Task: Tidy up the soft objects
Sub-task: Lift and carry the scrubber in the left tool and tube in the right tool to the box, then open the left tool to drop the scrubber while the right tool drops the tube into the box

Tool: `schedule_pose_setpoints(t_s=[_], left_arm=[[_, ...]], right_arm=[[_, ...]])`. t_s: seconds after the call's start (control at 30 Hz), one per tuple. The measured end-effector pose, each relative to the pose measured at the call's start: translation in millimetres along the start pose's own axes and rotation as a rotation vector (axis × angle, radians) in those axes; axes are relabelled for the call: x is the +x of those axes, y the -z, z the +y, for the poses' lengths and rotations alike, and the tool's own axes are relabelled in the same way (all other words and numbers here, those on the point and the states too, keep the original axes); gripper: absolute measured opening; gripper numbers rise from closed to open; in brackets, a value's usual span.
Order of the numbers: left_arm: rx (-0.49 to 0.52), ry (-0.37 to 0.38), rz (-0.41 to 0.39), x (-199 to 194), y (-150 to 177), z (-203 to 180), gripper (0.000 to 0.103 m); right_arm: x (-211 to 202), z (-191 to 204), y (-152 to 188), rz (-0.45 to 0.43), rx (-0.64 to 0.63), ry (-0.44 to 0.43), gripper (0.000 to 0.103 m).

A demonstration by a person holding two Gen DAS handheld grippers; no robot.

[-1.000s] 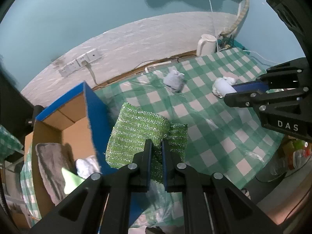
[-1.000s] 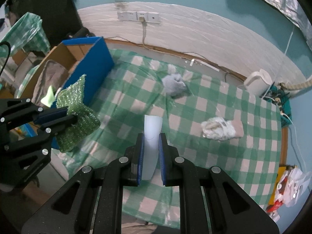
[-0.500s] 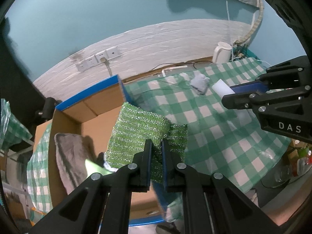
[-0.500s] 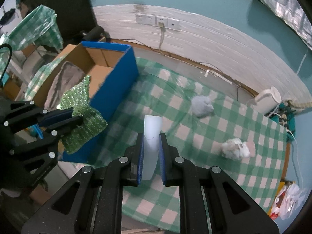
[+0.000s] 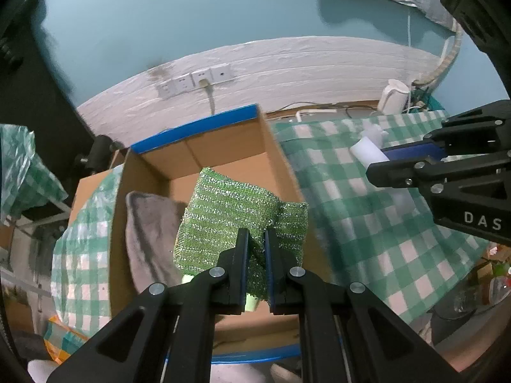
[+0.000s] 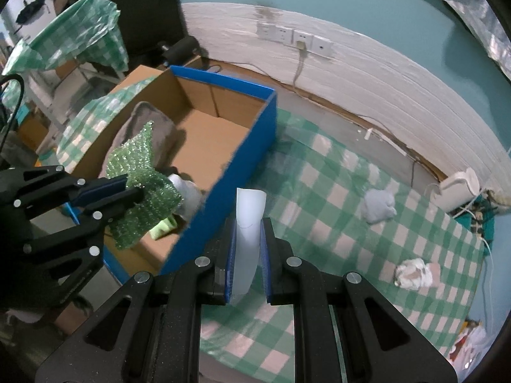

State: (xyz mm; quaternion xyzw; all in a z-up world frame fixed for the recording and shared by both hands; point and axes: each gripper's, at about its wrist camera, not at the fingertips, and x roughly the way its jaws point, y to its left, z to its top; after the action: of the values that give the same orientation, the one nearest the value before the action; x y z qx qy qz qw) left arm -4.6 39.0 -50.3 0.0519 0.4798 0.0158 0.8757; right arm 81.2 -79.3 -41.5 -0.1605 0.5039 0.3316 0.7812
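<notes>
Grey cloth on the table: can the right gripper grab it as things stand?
Probably not yet. The right gripper is shut on a white foam piece, so its jaws are occupied. The grey cloth itself lies uncovered on the checked tablecloth.

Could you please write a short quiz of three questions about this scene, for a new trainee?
1. True or false: the left claw is shut on the green scouring cloth.
2. What does the right claw hold? A) white foam piece B) kettle C) sock
3. Fill in: the grey towel lies inside the ____.

Key: 1 true; 2 A; 3 cardboard box.
</notes>
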Motion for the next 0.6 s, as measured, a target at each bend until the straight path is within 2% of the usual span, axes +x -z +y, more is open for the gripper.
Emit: schedule_pose_setpoints(t_s=[0.27, 0.6], left_arm=[[-0.054, -0.033, 0.022, 5, 9, 37, 0.009], [-0.104, -0.043, 0.06, 15, 20, 61, 0.009]], right_arm=[[16, 28, -16, 0.015, -0.044, -0.034, 0.013], [37, 59, -27, 0.043, -0.087, -0.081, 0.013]])
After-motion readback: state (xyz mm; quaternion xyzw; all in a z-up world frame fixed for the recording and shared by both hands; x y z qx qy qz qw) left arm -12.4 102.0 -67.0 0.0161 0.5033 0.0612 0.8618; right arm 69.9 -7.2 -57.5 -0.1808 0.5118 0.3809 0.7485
